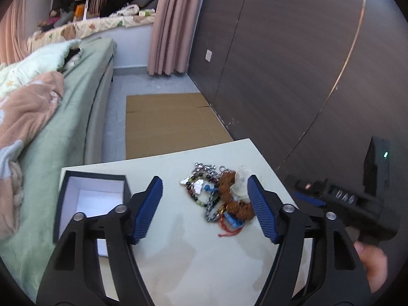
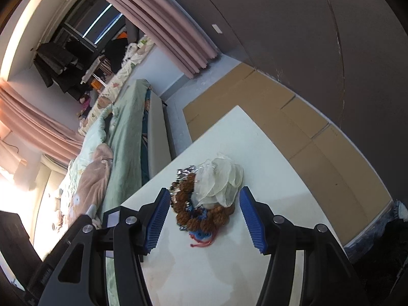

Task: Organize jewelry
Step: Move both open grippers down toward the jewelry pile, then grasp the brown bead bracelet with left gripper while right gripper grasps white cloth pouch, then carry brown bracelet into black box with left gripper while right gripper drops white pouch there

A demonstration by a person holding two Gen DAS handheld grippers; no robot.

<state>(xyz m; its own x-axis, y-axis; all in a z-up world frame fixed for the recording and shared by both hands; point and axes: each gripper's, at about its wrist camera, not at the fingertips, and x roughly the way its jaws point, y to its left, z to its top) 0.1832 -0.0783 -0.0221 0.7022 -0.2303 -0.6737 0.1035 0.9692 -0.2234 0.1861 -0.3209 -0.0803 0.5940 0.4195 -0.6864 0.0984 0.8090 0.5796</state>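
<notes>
A tangled pile of jewelry (image 1: 216,196) lies on the pale table (image 1: 193,260): silver chains, bead bracelets, a brown bead strand, a red cord and a sheer white pouch. An open black box with a white inside (image 1: 91,201) stands at the table's left. My left gripper (image 1: 205,186) is open and empty, its jaws spread just in front of the pile. In the right wrist view the pile (image 2: 204,204) lies between the blue pads of my right gripper (image 2: 205,196), which is open and empty. The white pouch (image 2: 220,181) sits on top of the pile. The box corner (image 2: 113,218) shows at the left.
A bed with green sheets and blankets (image 1: 51,117) runs along the table's left side. Flat cardboard (image 1: 170,122) lies on the floor beyond the table. A dark wardrobe wall (image 1: 293,63) stands to the right. The right hand-held gripper's body (image 1: 357,204) is at the table's right edge.
</notes>
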